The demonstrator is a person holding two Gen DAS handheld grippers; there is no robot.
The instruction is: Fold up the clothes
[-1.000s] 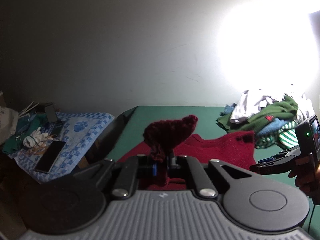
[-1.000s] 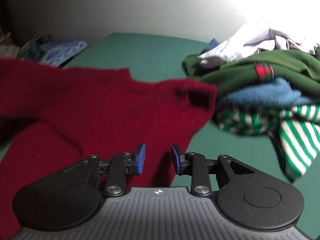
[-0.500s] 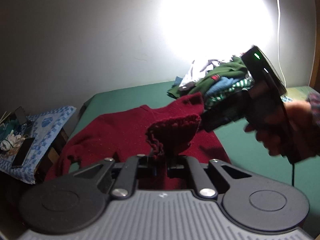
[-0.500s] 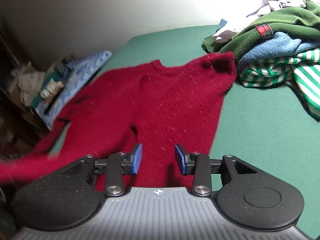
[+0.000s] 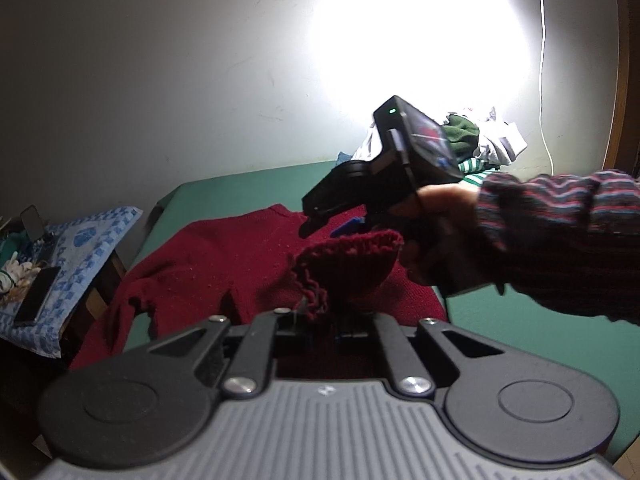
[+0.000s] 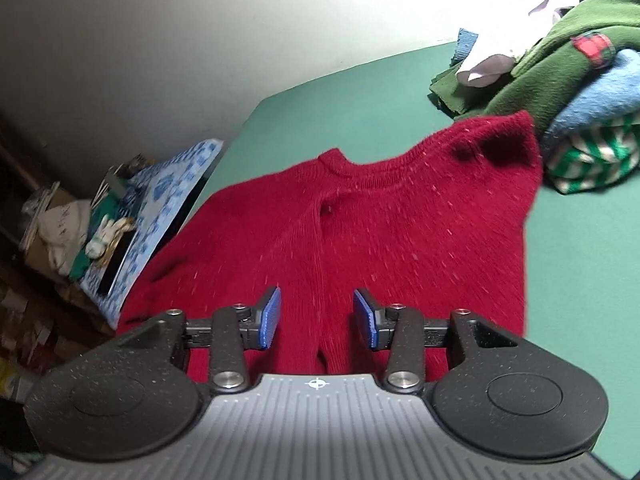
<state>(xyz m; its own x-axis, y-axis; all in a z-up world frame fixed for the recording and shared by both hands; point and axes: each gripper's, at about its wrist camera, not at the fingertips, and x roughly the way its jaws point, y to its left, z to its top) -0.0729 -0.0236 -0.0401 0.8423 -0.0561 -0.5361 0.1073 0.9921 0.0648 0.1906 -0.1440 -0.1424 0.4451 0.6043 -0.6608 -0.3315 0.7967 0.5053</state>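
A dark red knitted sweater (image 6: 360, 224) lies spread on the green table (image 6: 580, 264), neck toward the wall. My left gripper (image 5: 320, 316) is shut on the sweater's ribbed cuff (image 5: 348, 264) and holds that sleeve up above the body. My right gripper (image 6: 316, 318) is open and empty, hovering over the lower middle of the sweater. In the left wrist view the right gripper (image 5: 340, 228) and the hand holding it sit just beyond the lifted cuff.
A pile of clothes (image 6: 568, 60), green, blue, white and green-striped, lies at the table's far right, touching the sweater's shoulder. A side stand with a blue patterned cloth (image 6: 160, 196), a phone and clutter stands left of the table. A bright lamp glares on the wall (image 5: 420, 28).
My left gripper has carried the cuff to the right, over the sweater's body. My right gripper has moved left and up over the middle of the sweater and its jaws have opened wider.
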